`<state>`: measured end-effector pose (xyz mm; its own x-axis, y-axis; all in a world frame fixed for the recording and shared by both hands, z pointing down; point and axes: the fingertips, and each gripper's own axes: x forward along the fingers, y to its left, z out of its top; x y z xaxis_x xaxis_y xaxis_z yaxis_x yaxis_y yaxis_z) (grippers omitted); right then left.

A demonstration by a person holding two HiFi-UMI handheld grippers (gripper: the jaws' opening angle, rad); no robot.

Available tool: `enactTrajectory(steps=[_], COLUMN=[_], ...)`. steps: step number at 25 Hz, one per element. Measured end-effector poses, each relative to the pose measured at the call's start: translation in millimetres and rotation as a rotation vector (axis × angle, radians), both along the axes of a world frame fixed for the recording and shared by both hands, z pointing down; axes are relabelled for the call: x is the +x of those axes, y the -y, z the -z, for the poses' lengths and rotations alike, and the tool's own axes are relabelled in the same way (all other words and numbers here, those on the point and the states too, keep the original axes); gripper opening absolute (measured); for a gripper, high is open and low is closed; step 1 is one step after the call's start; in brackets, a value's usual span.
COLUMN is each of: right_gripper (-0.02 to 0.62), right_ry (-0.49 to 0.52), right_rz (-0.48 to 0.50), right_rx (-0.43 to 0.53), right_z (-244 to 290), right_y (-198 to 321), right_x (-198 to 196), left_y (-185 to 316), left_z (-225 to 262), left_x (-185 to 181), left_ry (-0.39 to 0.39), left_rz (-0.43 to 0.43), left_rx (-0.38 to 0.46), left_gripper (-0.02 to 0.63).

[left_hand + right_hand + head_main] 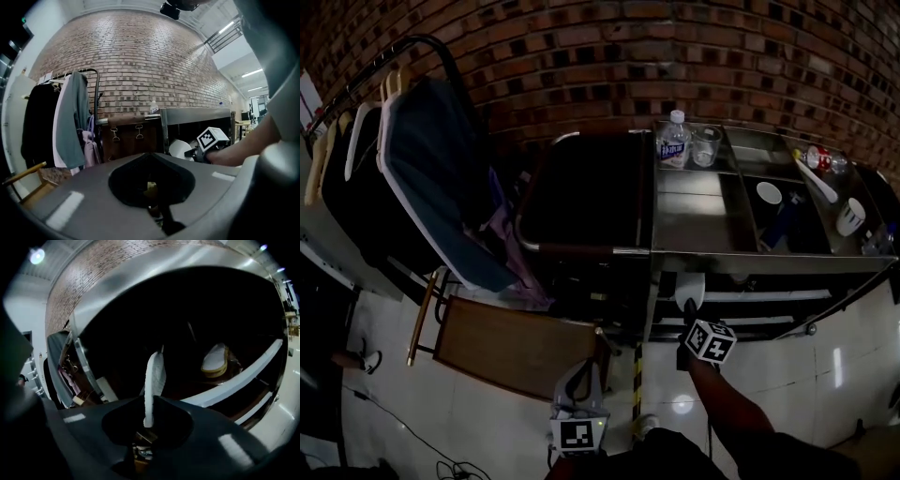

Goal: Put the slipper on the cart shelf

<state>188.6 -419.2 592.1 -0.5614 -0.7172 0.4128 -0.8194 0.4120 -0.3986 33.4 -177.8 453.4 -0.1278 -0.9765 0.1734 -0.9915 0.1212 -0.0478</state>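
My right gripper (689,311) is shut on a white slipper (691,286), which it holds just in front of the steel cart's lower shelf (769,296). In the right gripper view the slipper (153,383) stands edge-on and upright from the jaws, toward the dark shelf opening. A second slipper (214,361), white with a tan sole, lies on that shelf further in. My left gripper (578,380) hangs low by the floor, left of the cart, with nothing seen in it. Its jaws are lost in shadow. From it I see the right gripper's marker cube (213,138) and the held slipper (180,149).
The cart's top (698,220) carries a water bottle (673,139), a glass (706,145) and cups (851,216). A dark bag (581,202) sits left of the cart. A clothes rack (412,159) with hanging garments stands further left, above a wooden board (516,347).
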Motion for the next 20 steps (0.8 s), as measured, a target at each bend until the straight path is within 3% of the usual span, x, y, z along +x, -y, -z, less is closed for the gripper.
enactTrajectory(steps=[5, 11, 20], right_gripper=[0.043, 0.052, 0.143], right_ry=[0.026, -0.035, -0.335], right_rz=[-0.013, -0.061, -0.088], right_rx=[-0.071, -0.106, 0.057], right_z=[-12.9, -32.9, -29.2], right_y=[32.0, 44.8, 55.1], right_x=[-19.7, -19.7, -10.8], left_y=[-5.0, 0.0, 4.7], left_z=[-7.5, -7.5, -8.1], left_x=[-9.4, -15.3, -5.6], left_ry=[-0.007, -0.012, -0.027], left_rz=[0.040, 0.052, 0.030], left_rx=[-0.019, -0.010, 0.012], left_gripper=[0.017, 0.017, 0.017])
